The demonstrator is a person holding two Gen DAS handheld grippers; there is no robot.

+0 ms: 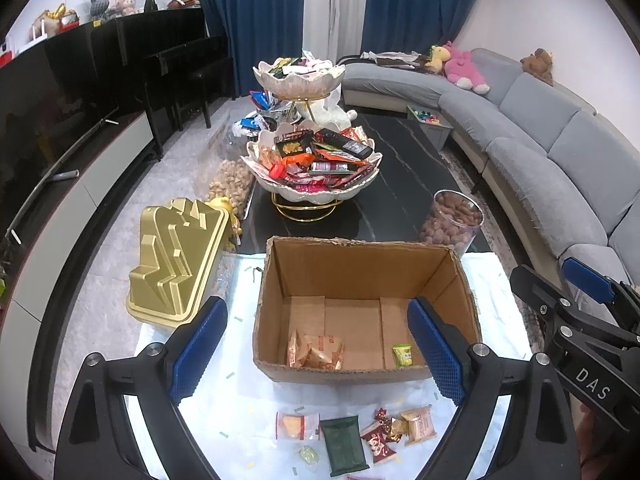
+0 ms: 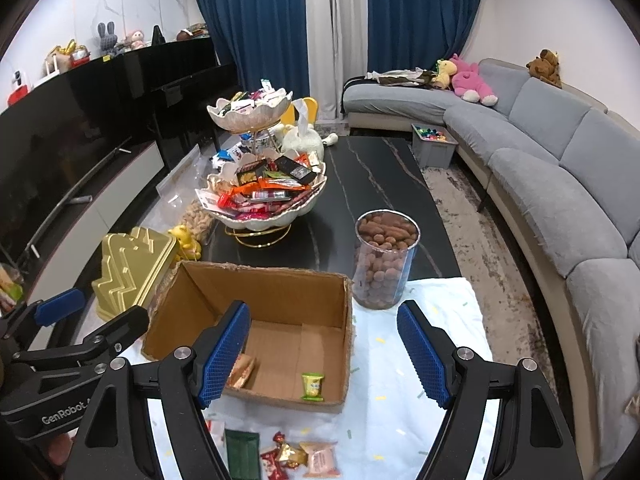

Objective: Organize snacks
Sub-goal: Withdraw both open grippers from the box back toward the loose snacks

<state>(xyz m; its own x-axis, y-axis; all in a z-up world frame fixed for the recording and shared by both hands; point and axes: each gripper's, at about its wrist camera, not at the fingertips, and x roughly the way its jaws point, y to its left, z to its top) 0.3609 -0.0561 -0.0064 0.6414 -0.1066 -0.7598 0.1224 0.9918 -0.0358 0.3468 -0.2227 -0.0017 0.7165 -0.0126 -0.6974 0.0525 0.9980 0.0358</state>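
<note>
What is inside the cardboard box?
The cardboard box holds two orange-and-white snack packets at its near left and a small green packet at its near right. The near wall hides the floor's front edge.

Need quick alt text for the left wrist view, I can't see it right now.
The open, empty left claw hovers over a cardboard box holding a few wrapped snacks, with more loose snacks on the white cloth in front.

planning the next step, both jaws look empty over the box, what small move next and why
Probably lower the left gripper onto the dark green packet: both grippers are open and empty, the cardboard box holds few snacks, and loose ones lie in front of it.
</note>
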